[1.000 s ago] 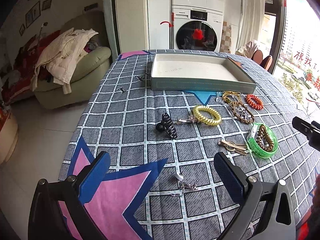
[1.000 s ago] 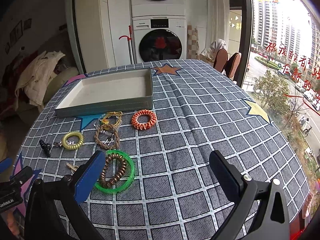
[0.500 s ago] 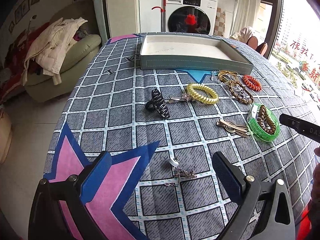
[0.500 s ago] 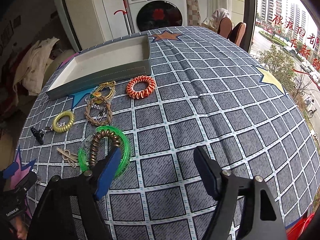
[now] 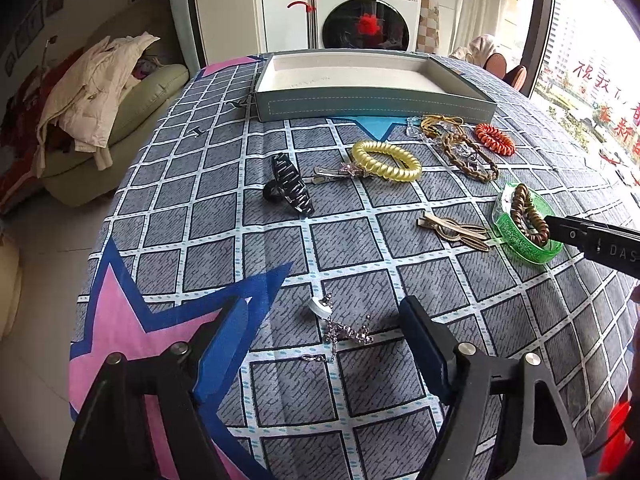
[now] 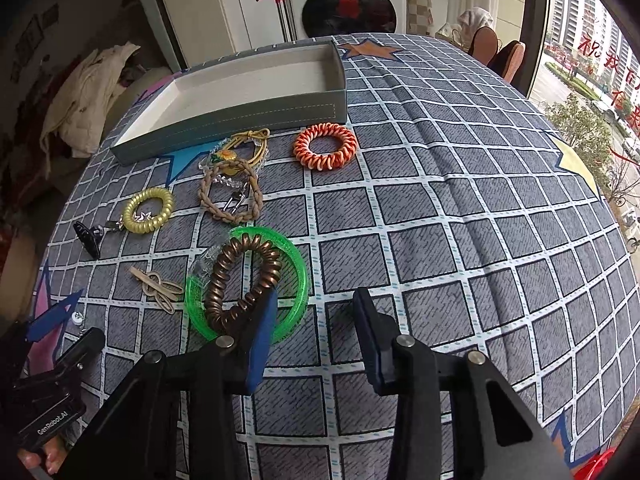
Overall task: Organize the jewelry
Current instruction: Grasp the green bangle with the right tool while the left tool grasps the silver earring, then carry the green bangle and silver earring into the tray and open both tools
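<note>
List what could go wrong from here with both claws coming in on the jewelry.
1. The right claw straddles the rim of the green bangle, with the brown coil tie lying inside it; closing may pinch both, or flip the bangle.
2. The left claw is open around the small silver chain piece; thin and loose on the tablecloth, it could slip out or snag the fabric.

I'm working in a lived-in home: a front-loading washing machine (image 5: 366, 20) stands beyond the table (image 5: 200, 184), clothes (image 5: 96, 88) heap on a sofa (image 5: 132, 104), apartment towers (image 6: 576, 4) show outside.
</note>
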A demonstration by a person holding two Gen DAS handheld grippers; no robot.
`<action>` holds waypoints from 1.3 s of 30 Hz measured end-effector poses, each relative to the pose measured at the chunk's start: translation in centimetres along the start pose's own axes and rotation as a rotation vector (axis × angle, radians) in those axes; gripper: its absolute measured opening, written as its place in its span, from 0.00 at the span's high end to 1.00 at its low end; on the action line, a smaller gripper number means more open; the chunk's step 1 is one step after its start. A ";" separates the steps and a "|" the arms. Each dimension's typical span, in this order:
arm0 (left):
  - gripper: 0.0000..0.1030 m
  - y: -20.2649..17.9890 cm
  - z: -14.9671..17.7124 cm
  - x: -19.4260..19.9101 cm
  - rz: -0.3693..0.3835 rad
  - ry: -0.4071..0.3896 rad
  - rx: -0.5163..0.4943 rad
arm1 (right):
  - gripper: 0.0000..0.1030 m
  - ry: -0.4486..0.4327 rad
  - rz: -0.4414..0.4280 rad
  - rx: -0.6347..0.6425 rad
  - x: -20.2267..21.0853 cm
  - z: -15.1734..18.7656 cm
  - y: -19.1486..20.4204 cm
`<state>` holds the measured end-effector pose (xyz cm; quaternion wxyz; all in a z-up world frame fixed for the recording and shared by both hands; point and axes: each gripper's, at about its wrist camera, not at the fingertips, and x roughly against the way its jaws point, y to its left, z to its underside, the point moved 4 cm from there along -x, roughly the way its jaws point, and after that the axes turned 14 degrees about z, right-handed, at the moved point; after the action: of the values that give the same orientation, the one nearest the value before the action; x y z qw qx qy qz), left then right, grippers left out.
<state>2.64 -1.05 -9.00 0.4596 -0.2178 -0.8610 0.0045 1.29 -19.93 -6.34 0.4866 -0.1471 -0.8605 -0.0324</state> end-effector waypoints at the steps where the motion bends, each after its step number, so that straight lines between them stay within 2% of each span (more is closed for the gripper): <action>1: 0.14 -0.1 0.0 0.0 0.009 0.000 -0.002 | 0.60 -0.007 0.014 0.012 0.0 0.0 0.2; 4: 0.29 -0.7 0.0 0.1 0.035 -0.003 -0.021 | 0.61 -0.001 0.037 0.037 -0.1 -0.1 0.5; 5: 0.40 -0.9 0.0 0.2 0.035 -0.006 -0.032 | 0.62 0.001 0.042 0.042 -0.1 -0.2 0.6; 6: 0.54 -1.1 -0.1 0.2 0.039 -0.009 -0.040 | 0.71 0.001 0.044 0.046 -0.1 -0.2 0.6; 7: 0.54 -1.1 -0.1 0.2 0.045 -0.007 -0.044 | 0.84 0.001 0.040 0.047 -0.1 -0.3 0.6; 9: 0.54 -1.1 -0.1 0.3 0.058 -0.009 -0.039 | 0.92 0.002 0.031 0.036 -0.1 -0.3 0.5; 17: 0.59 -0.4 -1.1 1.5 0.157 -0.031 0.019 | 0.92 -0.078 -0.023 -0.033 1.7 -1.3 -0.7; 26: 0.59 -0.1 -4.6 3.0 0.203 -0.073 0.022 | 0.92 -0.118 -0.070 -0.053 3.0 -4.2 -0.9; 32: 0.59 -0.2 -9.0 3.1 0.198 -0.114 -0.016 | 0.92 -0.131 -0.104 -0.054 2.9 -7.3 -0.6; 39: 0.59 0.4 -15.5 1.3 0.200 -0.137 -0.032 | 0.92 -0.139 -0.123 -0.043 1.9 -12.8 0.2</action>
<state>14.44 -3.15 0.90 0.3933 -0.3090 -0.8644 0.0512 11.05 -21.86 1.93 0.4195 -0.1063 -0.8987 -0.0706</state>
